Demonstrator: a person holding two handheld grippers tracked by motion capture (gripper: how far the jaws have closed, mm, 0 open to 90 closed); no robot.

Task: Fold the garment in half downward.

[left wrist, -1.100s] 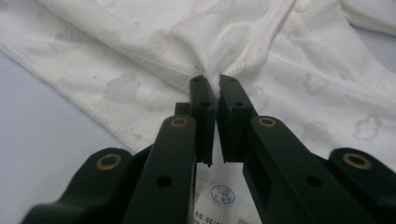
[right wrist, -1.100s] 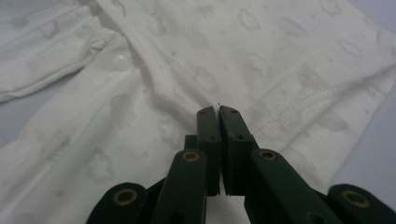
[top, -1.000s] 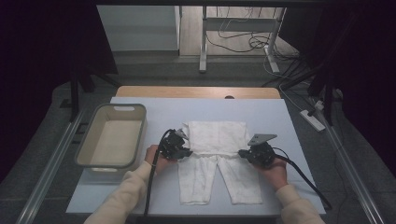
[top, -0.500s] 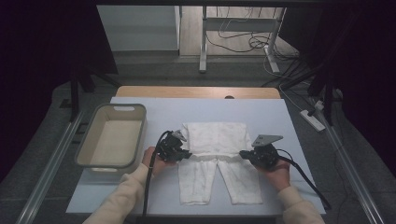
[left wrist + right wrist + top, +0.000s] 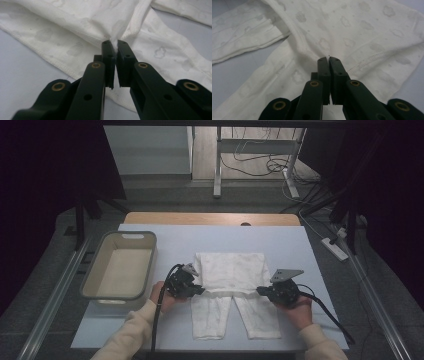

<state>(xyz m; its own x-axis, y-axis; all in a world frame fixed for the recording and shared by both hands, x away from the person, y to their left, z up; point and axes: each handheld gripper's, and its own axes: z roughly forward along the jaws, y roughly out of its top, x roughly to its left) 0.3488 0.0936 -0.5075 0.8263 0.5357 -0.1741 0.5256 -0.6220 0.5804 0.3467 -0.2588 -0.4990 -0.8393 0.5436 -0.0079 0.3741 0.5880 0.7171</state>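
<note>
The white trousers (image 5: 232, 292) lay flat on the table (image 5: 310, 265) (beside a tub (image 5: 120, 267)), the left gripper (image 5: 114, 46) pinching cloth at one side and the right gripper (image 5: 328, 58) apparently nipping the opposite edge.

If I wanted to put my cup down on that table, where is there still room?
Bare table lies along the far edge beyond the white garment, and on the right of it. The strip between garment and beige bin is narrow. The middle is crowded: left gripper and right gripper each pinch the garment there.
</note>
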